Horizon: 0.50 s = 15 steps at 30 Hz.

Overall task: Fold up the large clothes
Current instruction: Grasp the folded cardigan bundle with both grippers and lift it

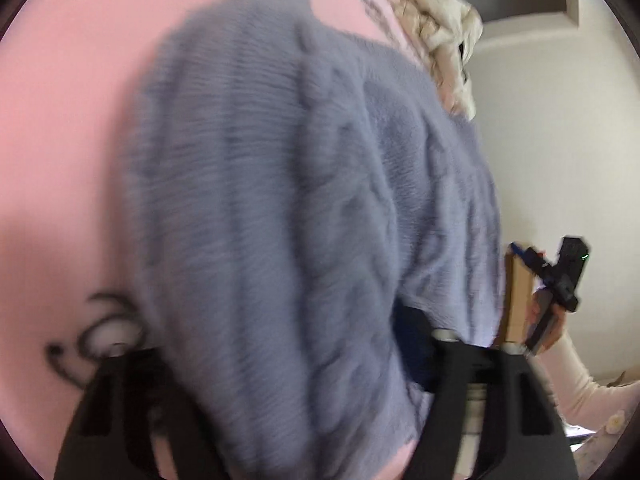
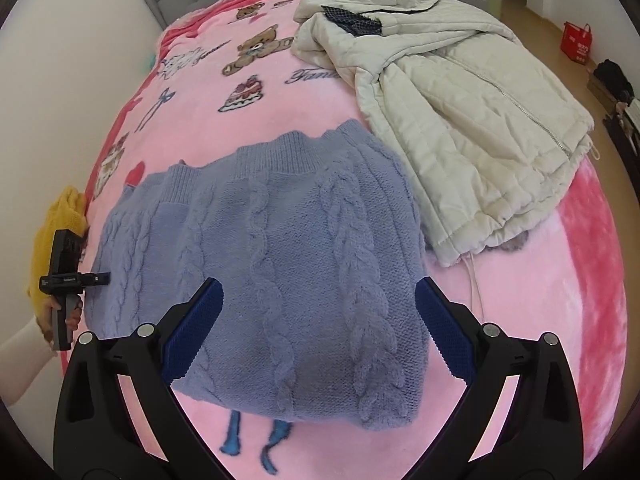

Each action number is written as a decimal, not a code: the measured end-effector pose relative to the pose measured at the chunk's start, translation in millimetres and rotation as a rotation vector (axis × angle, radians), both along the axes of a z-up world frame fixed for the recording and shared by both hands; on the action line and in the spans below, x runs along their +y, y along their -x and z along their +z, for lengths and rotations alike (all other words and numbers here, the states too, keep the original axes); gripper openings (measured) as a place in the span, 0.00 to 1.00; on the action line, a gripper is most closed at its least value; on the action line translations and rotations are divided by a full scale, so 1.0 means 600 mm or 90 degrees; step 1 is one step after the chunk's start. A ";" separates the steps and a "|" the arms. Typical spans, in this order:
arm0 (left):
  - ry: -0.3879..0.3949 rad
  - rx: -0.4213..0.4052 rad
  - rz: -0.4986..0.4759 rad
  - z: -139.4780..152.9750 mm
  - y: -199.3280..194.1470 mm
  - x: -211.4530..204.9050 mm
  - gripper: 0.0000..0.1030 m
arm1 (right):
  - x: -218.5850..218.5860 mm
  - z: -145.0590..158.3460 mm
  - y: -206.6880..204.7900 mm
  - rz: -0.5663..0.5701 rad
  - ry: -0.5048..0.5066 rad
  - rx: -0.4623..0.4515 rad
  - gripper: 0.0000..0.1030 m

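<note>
The blue-grey cable-knit sweater [image 2: 264, 256] lies partly folded on the pink teddy-bear blanket [image 2: 520, 320], directly ahead of and beneath the right gripper [image 2: 318, 320]. That gripper hovers with its jaws spread wide, blue pads bare, nothing between them but the air above the knit.

Over on the left, the left gripper [image 1: 280, 364] is right down at the sweater's edge. The picture is smeared, but a thick bunch of knit [image 1: 304, 208] fills the gap between its two fingers, half closed around the cloth; whether the pads truly bite I cannot tell through the blur. From the right wrist view, the hand [image 2: 60, 320] carrying that tool sits at the sweater's left side, beside a yellow cloth [image 2: 60, 216].

The cream quilted jacket [image 2: 460, 120] waits in a heap beyond and to the right of the right gripper, its hem touching the sweater's far corner.

To do this fold well, I'd say the left side wants all layers of the edge gathered, not just the top one, then lifted high enough that the heavy knit doesn't drag. The right gripper would do best pinning or catching the matching edge so the fold comes over square. Keep clear of the jacket's drawstring [image 2: 476, 280], trailing just right of the right finger.
</note>
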<state>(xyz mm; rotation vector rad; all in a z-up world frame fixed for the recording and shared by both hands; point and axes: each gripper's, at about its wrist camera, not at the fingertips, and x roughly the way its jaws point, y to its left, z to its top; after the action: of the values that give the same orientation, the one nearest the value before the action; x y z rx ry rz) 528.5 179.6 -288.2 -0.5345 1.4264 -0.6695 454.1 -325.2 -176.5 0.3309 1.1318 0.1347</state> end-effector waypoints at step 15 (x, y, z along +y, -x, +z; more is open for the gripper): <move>0.001 -0.013 -0.009 0.003 0.014 0.016 0.36 | -0.060 -0.056 -0.021 0.045 -0.095 0.048 0.90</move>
<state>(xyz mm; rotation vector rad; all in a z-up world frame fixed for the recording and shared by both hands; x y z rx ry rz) 519.9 189.0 -286.5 -0.5174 1.4125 -0.6851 467.0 -361.5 -210.4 0.4326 1.2110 0.2717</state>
